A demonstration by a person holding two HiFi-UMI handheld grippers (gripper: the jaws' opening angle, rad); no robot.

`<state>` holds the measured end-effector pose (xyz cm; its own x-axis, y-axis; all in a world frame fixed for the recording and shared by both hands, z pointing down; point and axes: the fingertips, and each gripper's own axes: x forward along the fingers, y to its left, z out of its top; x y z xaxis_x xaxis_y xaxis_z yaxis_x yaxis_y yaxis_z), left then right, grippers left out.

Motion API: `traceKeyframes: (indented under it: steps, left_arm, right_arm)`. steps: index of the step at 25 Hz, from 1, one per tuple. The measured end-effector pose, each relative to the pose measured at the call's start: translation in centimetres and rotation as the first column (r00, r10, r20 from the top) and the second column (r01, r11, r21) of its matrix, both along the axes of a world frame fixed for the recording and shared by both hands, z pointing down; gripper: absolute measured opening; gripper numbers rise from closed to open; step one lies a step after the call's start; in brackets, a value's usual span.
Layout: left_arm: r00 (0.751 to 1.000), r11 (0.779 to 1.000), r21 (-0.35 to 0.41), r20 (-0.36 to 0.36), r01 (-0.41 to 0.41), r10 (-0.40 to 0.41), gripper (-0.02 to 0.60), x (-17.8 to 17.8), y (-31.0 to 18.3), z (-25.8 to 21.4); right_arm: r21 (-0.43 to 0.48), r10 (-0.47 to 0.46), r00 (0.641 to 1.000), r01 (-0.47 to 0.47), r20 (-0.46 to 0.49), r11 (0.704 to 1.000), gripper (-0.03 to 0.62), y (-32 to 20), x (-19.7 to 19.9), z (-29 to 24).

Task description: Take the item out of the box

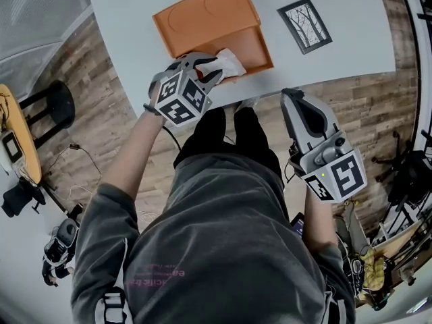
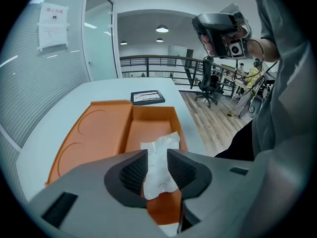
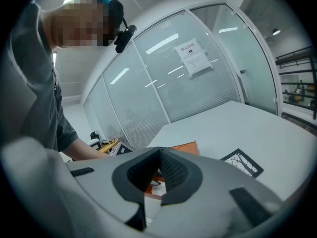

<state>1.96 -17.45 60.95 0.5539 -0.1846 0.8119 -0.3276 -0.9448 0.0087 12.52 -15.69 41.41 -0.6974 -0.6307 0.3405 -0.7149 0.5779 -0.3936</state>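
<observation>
The job has barely begun. The box stands open on the white worktop, its lid folded flat behind the tray, so getting in is done. The item, a small white packet, is still inside, lying at the near end of the tray close to the front wall. My left gripper is tilted down over it with the jaws apart, one pad on each side of the packet. As far as I can see they are not pressing on it, so I do not count it as held. What is left, by my reckoning, is all the real work: close on the packet, lift it clear of the walls and set it down outside.

My right gripper hangs off the worktop's near edge with its jaws together and nothing between them.

The box looks like stiff orange card or moulded board, matt, with low straight walls and two shallow curved recesses pressed into the lid. The packet is thin, crinkled film, milky and slightly glossy. It looks limp and I expect it to crumple when pinched. My pads are dark with ribbed faces. A flat, black-framed picture of bare branches lies apart from the box.
</observation>
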Motion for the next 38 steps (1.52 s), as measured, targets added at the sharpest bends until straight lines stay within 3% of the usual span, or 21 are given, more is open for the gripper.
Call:
traceKeyframes:
  steps: [13,23,38]
  left_arm:
    - [0.984,0.988,-0.134,0.154,-0.072,0.093,0.219,0.2,1.3,3.6]
    - [0.958,0.987,-0.146,0.266,-0.071,0.109,0.196,-0.3,1.3,5.5]
    - [0.942,0.984,-0.162,0.31,-0.078,0.126,0.132,-0.5,0.9,6.3]
  right_arm:
    - [-0.024,0.018,1.0,-0.018,0.006,1.0,0.002,-0.3,0.5,0.8]
    - [-0.031,0.034,0.999,-0.034,0.003,0.999,0.002,-0.5,1.4,1.2]
    - [-0.038,0.08,0.996,-0.079,0.028,0.996,0.002,-0.5,2.6,1.1]
